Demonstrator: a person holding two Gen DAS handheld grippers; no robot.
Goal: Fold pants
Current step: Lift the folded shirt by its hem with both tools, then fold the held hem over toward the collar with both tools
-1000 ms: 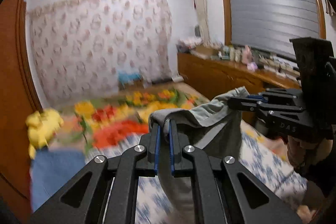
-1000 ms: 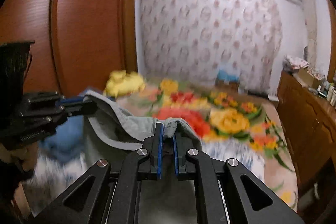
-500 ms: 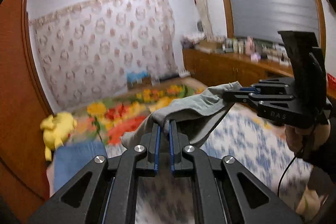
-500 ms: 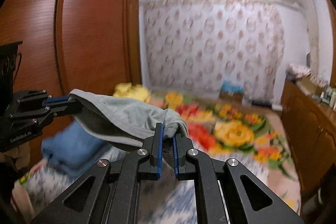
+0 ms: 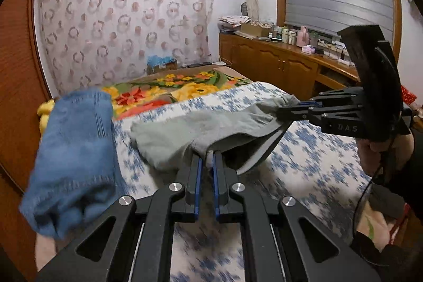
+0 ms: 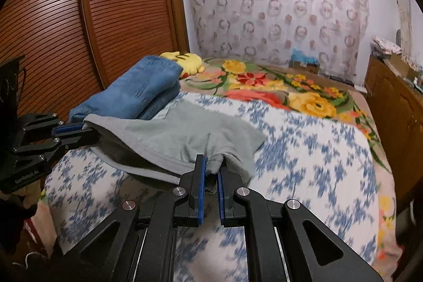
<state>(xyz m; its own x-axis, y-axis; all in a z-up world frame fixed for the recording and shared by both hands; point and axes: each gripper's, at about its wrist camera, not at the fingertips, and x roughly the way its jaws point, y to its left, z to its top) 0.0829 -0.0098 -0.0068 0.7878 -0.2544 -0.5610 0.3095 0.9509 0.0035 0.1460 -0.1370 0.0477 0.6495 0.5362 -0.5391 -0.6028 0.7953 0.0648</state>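
Right wrist view: both hand-held grippers pinching grey pants (image 6: 190,134), folded blue jeans (image 6: 140,89) just beside.

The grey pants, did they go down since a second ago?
Yes. The grey pants sank from level with the flowered wall cloth onto the bed, far end already resting there.

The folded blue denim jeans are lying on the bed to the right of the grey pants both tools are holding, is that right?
Not quite: the folded blue denim jeans lie to the left of the grey pants, toward the wooden wardrobe, as the right wrist view shows. Both tools do hold the pants.
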